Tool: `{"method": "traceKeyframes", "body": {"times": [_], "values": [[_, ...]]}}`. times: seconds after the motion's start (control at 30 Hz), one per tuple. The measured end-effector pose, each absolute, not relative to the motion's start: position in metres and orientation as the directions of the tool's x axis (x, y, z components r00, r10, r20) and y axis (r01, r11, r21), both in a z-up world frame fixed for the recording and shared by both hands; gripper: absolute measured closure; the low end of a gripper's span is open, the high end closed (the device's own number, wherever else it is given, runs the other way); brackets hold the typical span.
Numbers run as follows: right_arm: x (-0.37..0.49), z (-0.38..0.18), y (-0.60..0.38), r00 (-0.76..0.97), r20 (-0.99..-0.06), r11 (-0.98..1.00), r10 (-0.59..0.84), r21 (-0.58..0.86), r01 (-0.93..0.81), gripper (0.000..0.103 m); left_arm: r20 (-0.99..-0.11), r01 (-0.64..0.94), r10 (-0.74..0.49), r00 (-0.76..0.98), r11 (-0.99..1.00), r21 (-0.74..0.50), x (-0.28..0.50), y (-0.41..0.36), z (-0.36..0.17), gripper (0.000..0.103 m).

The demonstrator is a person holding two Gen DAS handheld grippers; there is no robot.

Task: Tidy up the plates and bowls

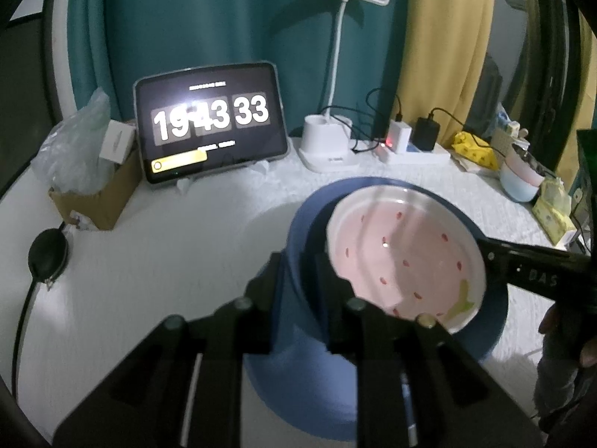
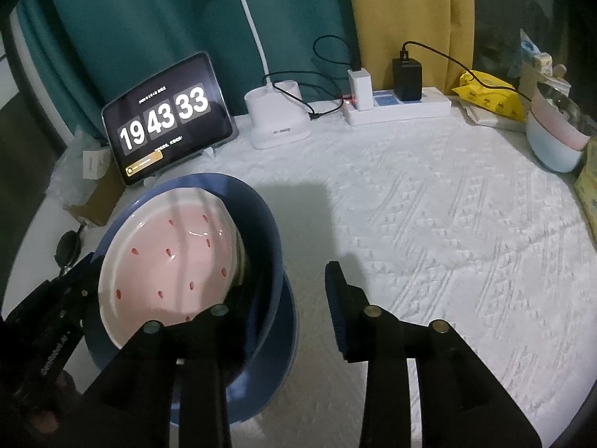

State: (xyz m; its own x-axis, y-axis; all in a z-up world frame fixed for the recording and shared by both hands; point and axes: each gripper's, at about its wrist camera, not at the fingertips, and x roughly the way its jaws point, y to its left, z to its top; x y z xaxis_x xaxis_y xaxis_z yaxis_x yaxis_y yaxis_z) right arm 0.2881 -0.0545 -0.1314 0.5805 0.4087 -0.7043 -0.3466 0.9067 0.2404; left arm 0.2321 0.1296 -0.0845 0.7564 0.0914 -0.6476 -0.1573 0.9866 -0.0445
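A pink bowl (image 2: pixel 168 261) is being nested, tilted, inside a blue bowl (image 2: pixel 268 224) near the table's (image 2: pixel 447 242) left edge. Left gripper (image 1: pixel 298 280) jaws are clamped on the blue rim, steadying it; right gripper (image 2: pixel 283 291) jaws are apart.

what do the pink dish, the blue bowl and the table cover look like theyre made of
Pink dish: likely glazed ceramic, with glossy highlights and painted red seed marks. Blue bowl: matte and uniformly coloured, plastic or matte-glazed ceramic; unclear. Table cover: white fabric with a raised woven pattern.

Pink bowl (image 2: pixel 168 261) glossy ceramic; blue bowl (image 2: pixel 268 246) matt; tablecloth (image 2: pixel 447 224) textured woven cloth.
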Motion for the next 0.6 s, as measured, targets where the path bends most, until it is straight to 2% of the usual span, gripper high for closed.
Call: {"method": "traceKeyframes", "body": {"times": [0.23,0.33,0.4,0.43,0.6], "values": [[0.276,-0.128,-0.065,0.593,-0.687,0.903,0.42,0.249,-0.351,0.063,-0.652,-0.182,0.114,0.75,0.983,-0.037,0.227,0.125,-0.083,0.082],[0.271,-0.126,-0.07,0.598,-0.68,0.901,0.424,0.25,-0.354,0.061,-0.652,-0.198,0.137,0.746,0.98,-0.021,0.223,0.122,-0.082,0.074],[0.266,-0.124,-0.073,0.601,-0.676,0.9,0.426,0.252,-0.356,0.061,-0.647,-0.217,0.166,0.744,0.976,0.0,0.219,0.121,-0.082,0.062],[0.264,-0.124,-0.075,0.604,-0.674,0.9,0.426,0.251,-0.356,0.061,-0.644,-0.225,0.174,0.745,0.974,0.003,0.218,0.121,-0.081,0.059],[0.252,-0.12,-0.083,0.616,-0.66,0.899,0.43,0.247,-0.362,0.06,-0.629,-0.229,0.18,0.757,0.974,0.003,0.206,0.116,-0.076,0.057]]}}
